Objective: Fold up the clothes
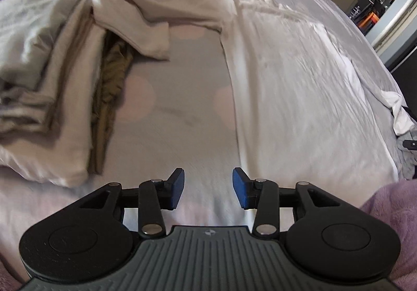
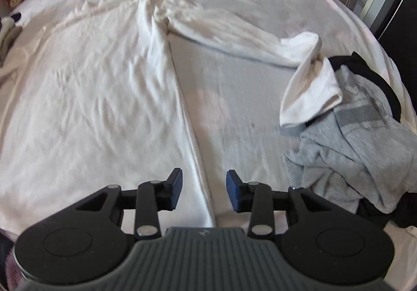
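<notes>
White long-sleeved top [image 2: 99, 98] spread flat across frame centre on bed [image 2: 234, 119], left gripper [image 1: 208, 188] and right gripper [image 2: 204, 190] at lower frame, jaws apart, empty, grey garment [image 2: 351, 150] at right.

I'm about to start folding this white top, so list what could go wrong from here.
1. The right sleeve has its cuff draped onto the grey garment; pulling the sleeve may drag that along.
2. The left sleeve is twisted against the clothes pile, so it could fold in bunched.
3. Both the left gripper and right gripper are open and hold nothing; a shallow pinch may also catch the bedsheet.
</notes>
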`<state>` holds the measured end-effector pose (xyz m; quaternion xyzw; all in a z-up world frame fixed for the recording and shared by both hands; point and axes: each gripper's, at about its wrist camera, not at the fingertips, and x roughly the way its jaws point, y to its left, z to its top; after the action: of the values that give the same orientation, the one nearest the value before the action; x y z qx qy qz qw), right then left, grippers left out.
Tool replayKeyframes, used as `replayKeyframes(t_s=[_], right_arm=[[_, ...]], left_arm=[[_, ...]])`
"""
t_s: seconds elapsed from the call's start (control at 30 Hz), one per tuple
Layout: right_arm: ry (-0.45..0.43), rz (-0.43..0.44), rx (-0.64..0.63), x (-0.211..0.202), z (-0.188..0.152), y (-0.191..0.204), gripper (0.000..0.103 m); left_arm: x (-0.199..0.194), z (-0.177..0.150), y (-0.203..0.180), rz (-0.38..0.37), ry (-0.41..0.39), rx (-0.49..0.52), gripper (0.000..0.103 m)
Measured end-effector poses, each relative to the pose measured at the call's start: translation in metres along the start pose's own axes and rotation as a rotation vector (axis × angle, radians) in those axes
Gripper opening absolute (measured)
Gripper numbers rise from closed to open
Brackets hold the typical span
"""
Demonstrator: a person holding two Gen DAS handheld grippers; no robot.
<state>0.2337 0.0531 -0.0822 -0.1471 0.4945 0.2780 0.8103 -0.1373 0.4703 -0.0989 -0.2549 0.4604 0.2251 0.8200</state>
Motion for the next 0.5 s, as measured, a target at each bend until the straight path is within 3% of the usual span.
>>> replayKeyframes(t_s=[0.13,0.3,0.5], right_arm=[[-0.103,0.109,0.038,0.007,0.013,0.039,0.044],[-0.135,0.213,0.076,0.046,0.024,0.090,0.044],[-0.223,0.238,0.055,0.083,0.021,0.121,0.050]], left_arm=[[-0.005,0.026,0.007,0.056,-0.089,0.037,0.039],[0.012,0.050,-0.006,0.109,-0.144,0.156,0.039],[0.052,0.075,-0.024,0.226,-0.195,0.311,0.044]])
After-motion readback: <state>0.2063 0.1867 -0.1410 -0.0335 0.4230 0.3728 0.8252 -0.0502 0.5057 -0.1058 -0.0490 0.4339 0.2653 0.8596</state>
